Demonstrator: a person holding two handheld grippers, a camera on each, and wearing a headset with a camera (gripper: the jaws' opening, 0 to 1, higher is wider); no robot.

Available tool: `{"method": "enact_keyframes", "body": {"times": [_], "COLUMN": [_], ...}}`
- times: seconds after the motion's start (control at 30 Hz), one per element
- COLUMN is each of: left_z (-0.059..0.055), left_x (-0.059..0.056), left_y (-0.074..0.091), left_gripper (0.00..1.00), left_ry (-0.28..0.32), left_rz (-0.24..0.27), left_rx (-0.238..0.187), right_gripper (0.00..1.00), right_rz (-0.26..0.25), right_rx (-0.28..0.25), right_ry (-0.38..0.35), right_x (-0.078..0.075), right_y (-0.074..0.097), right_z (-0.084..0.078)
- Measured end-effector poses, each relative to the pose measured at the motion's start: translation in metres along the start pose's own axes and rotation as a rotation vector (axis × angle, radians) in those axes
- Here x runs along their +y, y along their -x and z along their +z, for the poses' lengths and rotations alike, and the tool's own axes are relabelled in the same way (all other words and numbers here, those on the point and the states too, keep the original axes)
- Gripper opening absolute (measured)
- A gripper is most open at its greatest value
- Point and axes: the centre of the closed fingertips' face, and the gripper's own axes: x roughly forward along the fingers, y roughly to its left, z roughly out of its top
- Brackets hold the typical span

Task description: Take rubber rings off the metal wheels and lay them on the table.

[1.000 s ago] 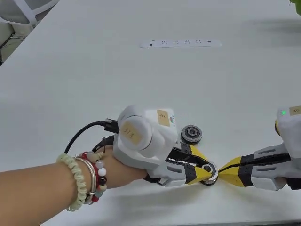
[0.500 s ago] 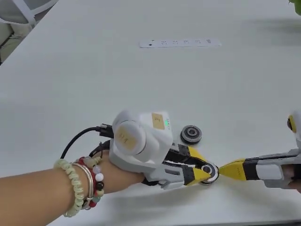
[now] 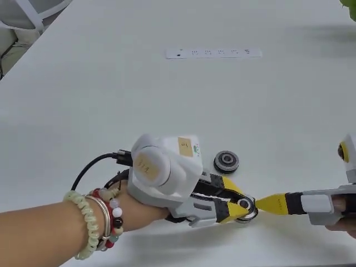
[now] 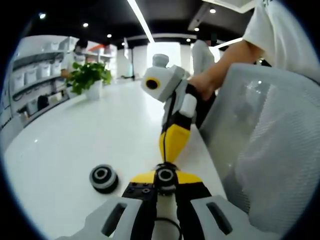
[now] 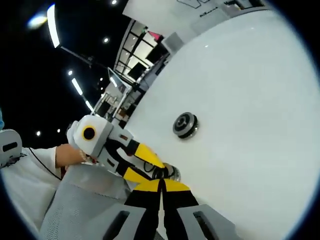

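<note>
White table (image 3: 83,83) carries two metal wheels (image 3: 226,161) (image 3: 250,211); two tools (image 3: 243,206) (image 3: 261,203) meet at one.

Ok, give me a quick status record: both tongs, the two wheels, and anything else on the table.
left tongs: shut on held wheel
right tongs: shut, tips against the held wheel, opposite the left tongs; hold on its ring unclear
second wheel: flat on table, apart from both tongs, black ring on it
power strip: far side of table
</note>
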Motion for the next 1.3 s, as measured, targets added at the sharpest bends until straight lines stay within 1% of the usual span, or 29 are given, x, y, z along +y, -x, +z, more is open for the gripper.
{"method": "enact_keyframes", "body": {"times": [0.23,0.33,0.4,0.43,0.5,0.53,0.57,0.6,0.63,0.67,0.7,0.8,0.87,0.93,0.97,1.0,1.03,1.1,1.17,1.2,1.3], "left_z": [0.0,0.0,0.0,0.0,0.001,0.001,0.001,0.001,0.001,0.001,0.001,0.002,0.002,0.003,0.002,0.002,0.002,0.005,0.011,0.014,0.018], "left_x": [-0.001,-0.001,-0.001,-0.001,-0.002,-0.002,-0.002,-0.002,-0.002,-0.002,-0.002,-0.002,-0.002,-0.002,-0.002,-0.002,-0.003,-0.004,-0.006,-0.007,-0.008], "left_y": [0.0,-0.001,-0.001,-0.001,-0.001,-0.001,-0.001,-0.001,-0.001,-0.001,-0.001,-0.002,-0.002,-0.002,-0.002,-0.001,-0.001,0.001,0.004,0.007,0.013], "left_gripper": [0.14,0.14,0.14,0.14,0.14,0.14,0.14,0.14,0.14,0.14,0.14,0.14,0.14,0.14,0.14,0.15,0.16,0.19,0.2,0.21,0.25], "left_ry": [-0.007,-0.007,-0.007,-0.007,-0.008,-0.007,-0.006,-0.004,-0.003,-0.004,-0.006,-0.009,-0.013,-0.018,-0.005,0.019,0.031,0.016,-0.034,-0.052,-0.057], "left_rz": [0.0,0.0,0.0,-0.001,-0.001,0.0,0.0,0.002,0.008,0.012,0.014,0.02,0.023,0.022,0.019,0.008,-0.004,-0.009,-0.023,-0.021,-0.029], "left_rx": [0.002,0.002,0.002,0.003,0.004,0.003,0.003,0.002,0.0,-0.002,-0.003,0.005,0.023,0.042,0.051,0.069,0.075,0.08,0.068,0.066,0.06], "right_gripper": [0.0,0.0,0.0,0.0,0.0,0.0,0.0,0.0,0.0,0.0,0.0,0.0,0.0,0.0,0.0,0.0,0.0,0.0,0.0,0.0,0.0], "right_rz": [0.016,0.036,0.039,0.047,0.068,0.065,0.051,0.023,0.01,0.002,0.007,-0.015,-0.026,-0.026,-0.027,-0.027,-0.028,-0.029,-0.032,-0.034,-0.035], "right_rx": [-0.003,-0.01,-0.012,-0.02,-0.021,-0.016,-0.01,0.01,0.024,0.017,0.016,0.034,0.044,0.04,0.04,0.041,0.042,0.041,0.041,0.041,0.036], "right_ry": [-0.002,0.009,0.026,0.03,0.021,0.029,0.061,0.076,0.093,0.088,0.081,0.093,0.1,0.097,0.096,0.096,0.098,0.103,0.106,0.109,0.108], "right_x": [0.004,0.009,0.011,0.013,0.016,0.017,0.015,0.01,0.008,0.007,0.007,0.003,0.001,0.0,0.0,0.0,0.0,0.0,0.0,0.0,0.001], "right_y": [-0.001,-0.002,-0.003,-0.003,-0.003,-0.003,-0.003,-0.003,-0.002,-0.003,-0.003,-0.002,-0.002,-0.002,-0.002,-0.002,-0.002,-0.002,-0.001,0.0,0.002], "right_z": [0.0,0.002,0.003,0.005,0.006,0.006,0.005,0.003,0.001,0.001,0.001,-0.003,-0.005,-0.004,-0.003,-0.003,-0.003,-0.003,-0.002,-0.001,0.001]}}
